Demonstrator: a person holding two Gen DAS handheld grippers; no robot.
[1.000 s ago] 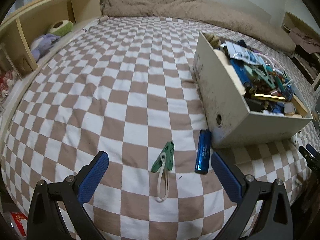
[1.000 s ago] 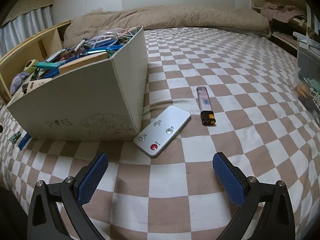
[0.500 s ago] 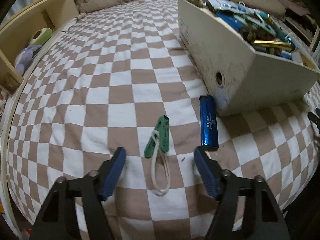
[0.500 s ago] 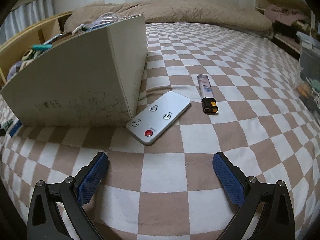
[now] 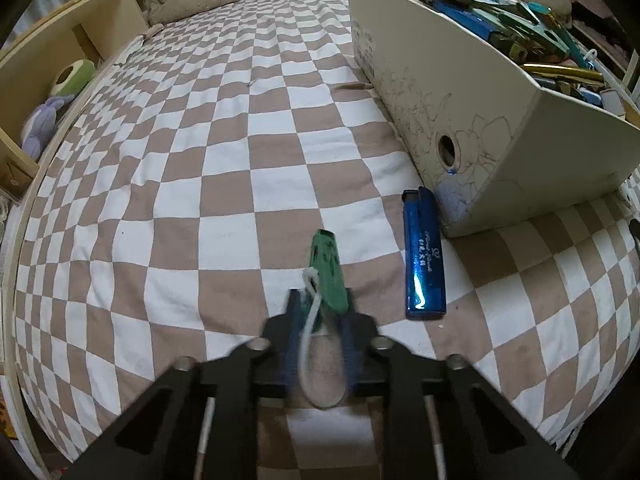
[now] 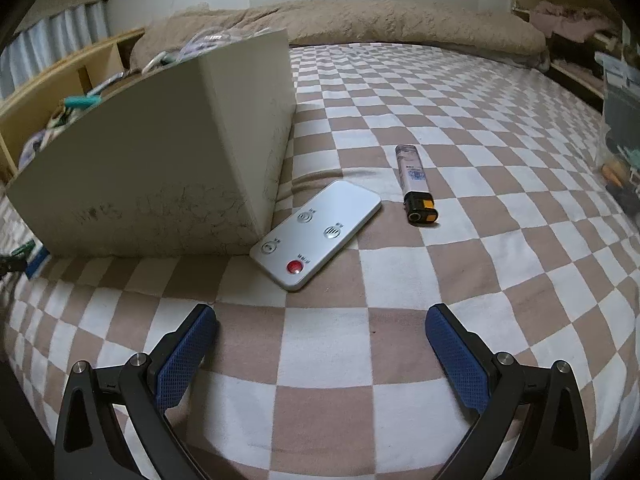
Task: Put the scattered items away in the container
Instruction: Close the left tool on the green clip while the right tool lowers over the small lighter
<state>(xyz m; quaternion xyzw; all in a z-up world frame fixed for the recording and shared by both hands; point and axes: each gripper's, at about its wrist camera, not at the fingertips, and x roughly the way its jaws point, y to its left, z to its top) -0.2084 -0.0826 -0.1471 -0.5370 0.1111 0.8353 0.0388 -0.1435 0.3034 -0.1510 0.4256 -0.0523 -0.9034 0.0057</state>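
Observation:
A green clothes peg (image 5: 328,268) with a white cord loop (image 5: 320,364) lies on the checked bedspread, and my left gripper (image 5: 320,300) is shut on its near end. A blue lighter (image 5: 424,260) lies just right of it, beside the cream box (image 5: 480,136) that is full of small items. In the right wrist view my right gripper (image 6: 320,332) stands open over the bedspread, with nothing between its fingers. Beyond it lie a silver remote (image 6: 316,234) against the box (image 6: 160,160) corner and a clear lighter (image 6: 416,184) with an orange and black head.
A wooden shelf unit (image 5: 60,64) with soft toys runs along the bed's left side. A beige duvet (image 6: 360,24) is bunched at the head of the bed. A clear bag of items (image 6: 620,128) sits at the right edge. The bed's near edge drops off just behind both grippers.
My left gripper came down and forward onto the green peg and its jaws went from wide open to shut on it. The right gripper lowered slightly and stayed open.

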